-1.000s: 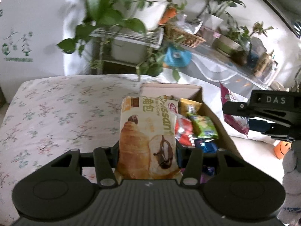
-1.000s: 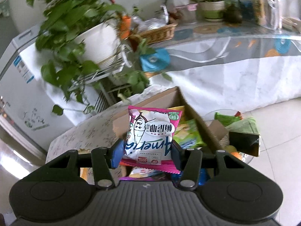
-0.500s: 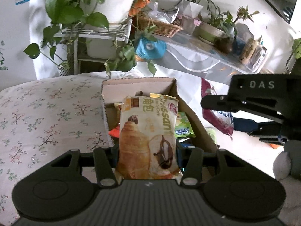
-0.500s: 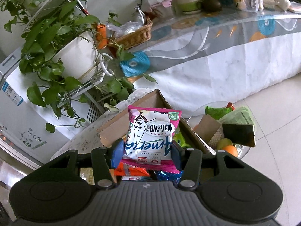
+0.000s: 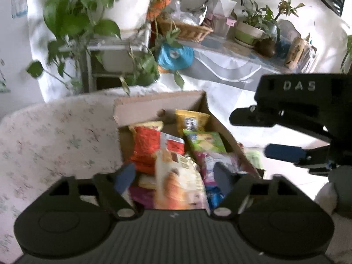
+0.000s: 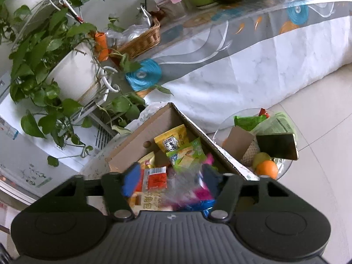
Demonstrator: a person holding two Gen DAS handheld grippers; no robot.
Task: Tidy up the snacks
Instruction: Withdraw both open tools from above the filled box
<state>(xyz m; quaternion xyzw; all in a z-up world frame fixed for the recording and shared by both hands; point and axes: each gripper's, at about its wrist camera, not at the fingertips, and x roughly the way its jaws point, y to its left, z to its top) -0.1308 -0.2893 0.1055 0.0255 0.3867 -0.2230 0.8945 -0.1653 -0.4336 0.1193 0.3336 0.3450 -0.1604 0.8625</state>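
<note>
Packets [image 5: 158,149] crowd the cardboard box [image 5: 154,107], leaving little room.

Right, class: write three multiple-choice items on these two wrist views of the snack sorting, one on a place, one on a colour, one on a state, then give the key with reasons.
1. Where does the cardboard box stand?
A. on the floral-covered surface
B. on the long table with the plants
C. in the wicker basket

2. What colour is the packet at the far end of the box?
A. blue
B. yellow
C. black

3. How do the left tongs stand?
A. shut on a packet
B. shut on nothing
C. open, the croissant packet loose between them

Key:
1 A: the box's wall rises straight from the floral cloth in the left wrist view.
2 B: the packet by the far wall is yellow in both views.
3 C: both blue pads are spread wide, clear of the blurred packet's sides.
</note>
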